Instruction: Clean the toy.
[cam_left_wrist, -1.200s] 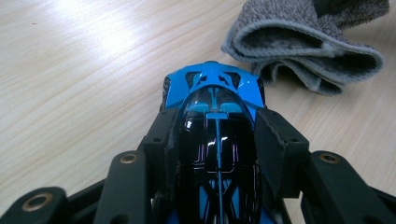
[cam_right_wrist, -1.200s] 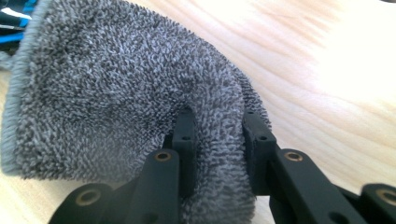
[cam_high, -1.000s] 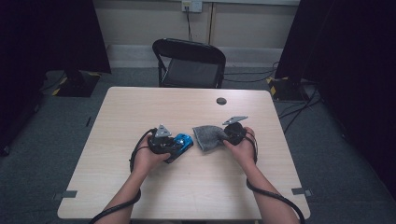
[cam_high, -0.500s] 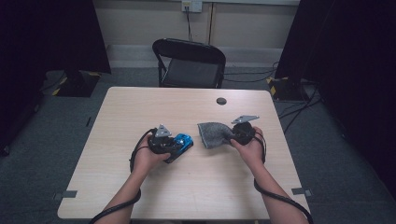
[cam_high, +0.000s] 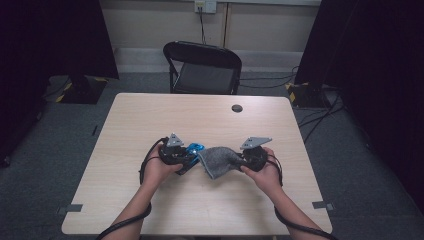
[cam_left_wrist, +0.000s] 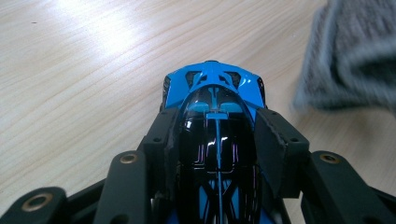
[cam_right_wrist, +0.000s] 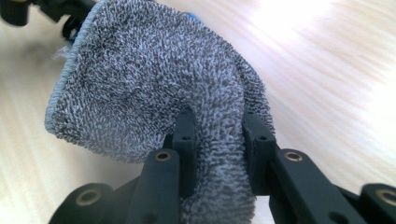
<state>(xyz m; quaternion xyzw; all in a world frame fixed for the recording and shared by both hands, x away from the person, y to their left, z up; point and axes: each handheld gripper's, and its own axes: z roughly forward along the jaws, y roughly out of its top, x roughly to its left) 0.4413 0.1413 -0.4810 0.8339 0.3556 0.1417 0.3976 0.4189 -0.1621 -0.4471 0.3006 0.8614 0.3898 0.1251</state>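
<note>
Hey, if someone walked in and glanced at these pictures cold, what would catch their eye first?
Probably the glossy blue and black toy car, clamped between the jaws of the left gripper near the middle of the wooden table. Right beside it, the right gripper pinches a fuzzy grey cloth that reaches toward the car. Beyond the table's far edge stands a black folding chair.
</note>
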